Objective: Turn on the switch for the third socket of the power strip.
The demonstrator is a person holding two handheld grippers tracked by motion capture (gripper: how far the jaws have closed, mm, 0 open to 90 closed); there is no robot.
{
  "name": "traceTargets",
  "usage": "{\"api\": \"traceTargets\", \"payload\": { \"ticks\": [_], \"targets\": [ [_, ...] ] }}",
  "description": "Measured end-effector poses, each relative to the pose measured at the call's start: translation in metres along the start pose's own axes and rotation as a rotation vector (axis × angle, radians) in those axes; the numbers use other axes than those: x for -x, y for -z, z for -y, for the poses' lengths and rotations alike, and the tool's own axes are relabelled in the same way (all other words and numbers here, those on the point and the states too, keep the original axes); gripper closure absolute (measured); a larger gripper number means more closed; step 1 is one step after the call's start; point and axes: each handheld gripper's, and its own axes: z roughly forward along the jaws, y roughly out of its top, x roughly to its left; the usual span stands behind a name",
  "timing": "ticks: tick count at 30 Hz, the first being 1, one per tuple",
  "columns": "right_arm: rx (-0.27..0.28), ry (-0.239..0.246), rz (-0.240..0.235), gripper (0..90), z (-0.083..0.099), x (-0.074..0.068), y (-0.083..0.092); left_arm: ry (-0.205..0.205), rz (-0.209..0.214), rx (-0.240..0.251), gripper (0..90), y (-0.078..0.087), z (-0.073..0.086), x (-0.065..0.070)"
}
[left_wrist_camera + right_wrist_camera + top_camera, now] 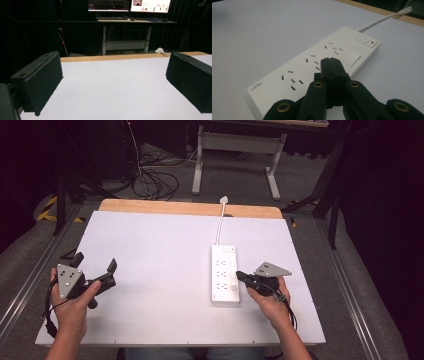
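A white power strip (224, 272) lies on the right half of the white table (150, 250), its switch end pointing away from me. Its white cable (219, 222) runs to a plug (223, 199) at the table's far edge. My right gripper (238, 275) is shut, with its tips over the strip's near right part. In the right gripper view the closed jaws (330, 61) sit just above the strip (294, 75) near its middle sockets, short of the switch (364, 39). My left gripper (96, 263) is held open at the table's left, with bare table between its pads (37, 80).
A wooden strip (190, 208) borders the table's far edge. Beyond it stand a desk frame (200, 165) and loose cables (155, 182) on the floor. Monitors (127, 5) sit on that desk in the left gripper view. Metal rails (345, 290) flank the table.
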Motion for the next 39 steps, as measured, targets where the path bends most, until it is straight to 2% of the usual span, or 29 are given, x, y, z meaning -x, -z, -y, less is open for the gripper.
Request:
{"api": "traceTargets", "payload": {
  "ticks": [9, 13, 19, 24, 39],
  "targets": [
    [0.01, -0.007, 0.013, 90.0, 0.001, 0.001, 0.01, 0.003, 0.0, 0.006, 1.2, 0.004, 0.0, 0.0],
    [0.041, -0.027, 0.017, 90.0, 0.0, 0.001, 0.015, 0.008, -0.01, 0.012, 1.2, 0.008, -0.001, -0.002],
    [0.075, -0.04, 0.019, 90.0, 0.0, 0.003, 0.02, 0.003, -0.009, 0.006, 1.2, 0.004, -0.001, -0.002],
    [0.131, -0.065, 0.007, 90.0, -0.001, 0.005, 0.025, 0.004, -0.007, 0.006, 1.2, 0.005, -0.001, -0.001],
    [0.199, -0.103, 0.014, 90.0, 0.0, 0.007, 0.034, 0.003, -0.007, 0.008, 1.2, 0.006, -0.001, 0.0]
  ]
}}
